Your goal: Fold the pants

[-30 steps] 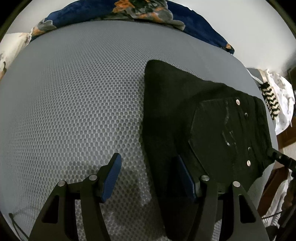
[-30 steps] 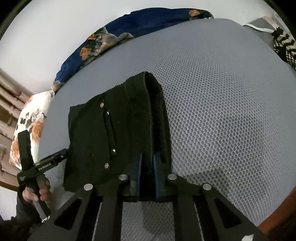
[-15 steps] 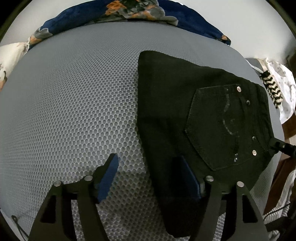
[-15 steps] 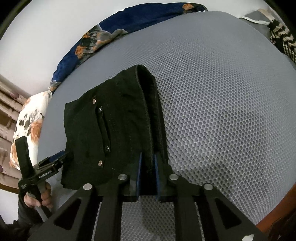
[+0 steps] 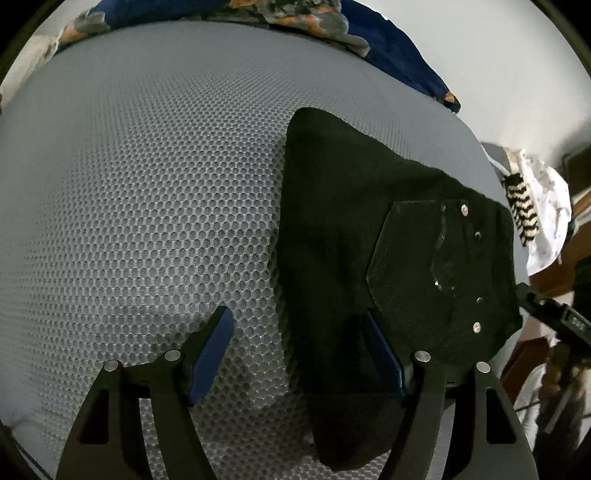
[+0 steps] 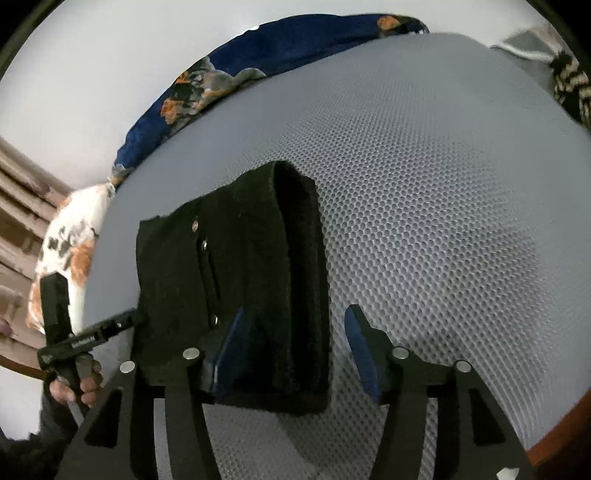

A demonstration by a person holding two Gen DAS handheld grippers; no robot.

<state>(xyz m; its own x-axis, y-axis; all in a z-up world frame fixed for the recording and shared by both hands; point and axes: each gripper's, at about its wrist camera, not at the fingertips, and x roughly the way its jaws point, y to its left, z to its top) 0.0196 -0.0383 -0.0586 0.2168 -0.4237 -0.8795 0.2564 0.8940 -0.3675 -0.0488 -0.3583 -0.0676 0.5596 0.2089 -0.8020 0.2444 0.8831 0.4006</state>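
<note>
The black pants (image 5: pixel 354 236) lie folded into a compact stack on the grey mesh bed, back pocket with metal studs facing up. My left gripper (image 5: pixel 299 354) is open; its right finger overlaps the pants' near edge, its left finger is over bare mesh. In the right wrist view the folded pants (image 6: pixel 236 280) lie flat, thick fold edge toward me. My right gripper (image 6: pixel 291 347) is open, with the fold's near end between its fingers. The left gripper (image 6: pixel 110 328) shows at the pants' left edge.
The grey mesh mattress (image 5: pixel 147 184) spreads wide to the left. A blue floral blanket (image 5: pixel 325 26) lies along the far edge. A black-and-white striped cloth (image 5: pixel 521 206) sits at the right. A floral pillow (image 6: pixel 70 243) lies at the left, and the wooden bed edge (image 6: pixel 554 439) runs near the right.
My right gripper has opened and let go of the pants' folded edge. The pants now rest flat on the bed. My left gripper stays open and has shifted slightly.
</note>
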